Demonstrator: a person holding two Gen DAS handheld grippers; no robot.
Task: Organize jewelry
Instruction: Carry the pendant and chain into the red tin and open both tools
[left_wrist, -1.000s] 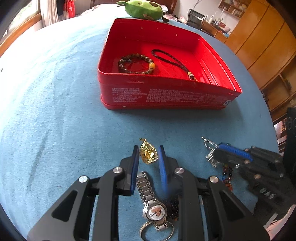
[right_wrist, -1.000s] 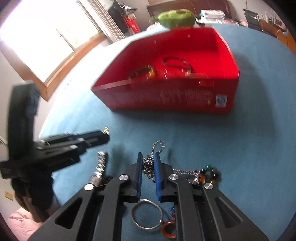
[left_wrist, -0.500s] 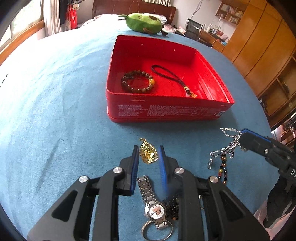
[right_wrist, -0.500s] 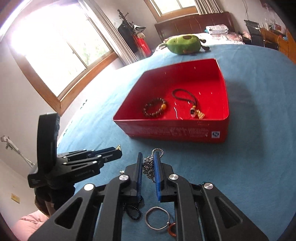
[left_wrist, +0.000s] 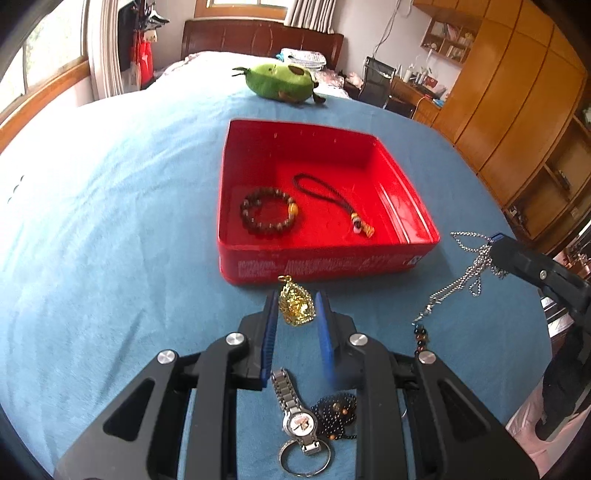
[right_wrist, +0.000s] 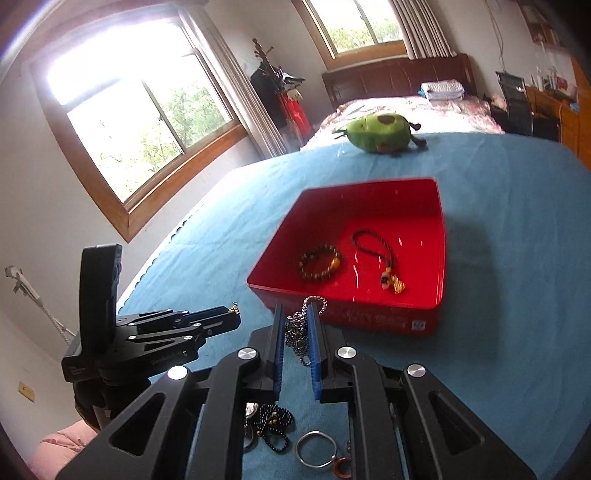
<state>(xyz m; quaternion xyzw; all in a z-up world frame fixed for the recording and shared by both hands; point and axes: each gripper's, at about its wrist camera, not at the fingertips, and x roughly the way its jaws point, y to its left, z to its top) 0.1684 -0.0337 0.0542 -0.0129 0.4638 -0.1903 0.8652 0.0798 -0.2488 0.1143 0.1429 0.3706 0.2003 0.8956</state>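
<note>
Jewelry is split three ways: a gold pendant (left_wrist: 296, 305) is pinched between the blue pads of the left tongs (left_wrist: 295, 314), a silver ball chain (right_wrist: 300, 330) hangs bunched in the narrow grip of the right tongs (right_wrist: 295, 328), and the rest lies on the blue-covered counter (left_wrist: 110, 229). Just beyond both tongs sits a red tin (left_wrist: 325, 258), open, with a brown bead bracelet (left_wrist: 267, 216) and a dark cord with a small charm (left_wrist: 332, 201) lying apart on its floor. Nothing stands between the tongs and the tin's near wall. Beneath the left tongs lie a steel watch (left_wrist: 295, 410), a black bead strand (left_wrist: 338, 415) touching it, and a metal ring (left_wrist: 304, 458). A green plush toy (left_wrist: 282, 82) rests on the counter well past the tin. Both tongs are tilted downward above the cloth, the left one appearing at the left edge of the right wrist view. Only the left wrist view shows the chain's lower end trailing down with coloured beads (left_wrist: 421, 338); only the right wrist view shows a bright window (right_wrist: 147, 122).
</note>
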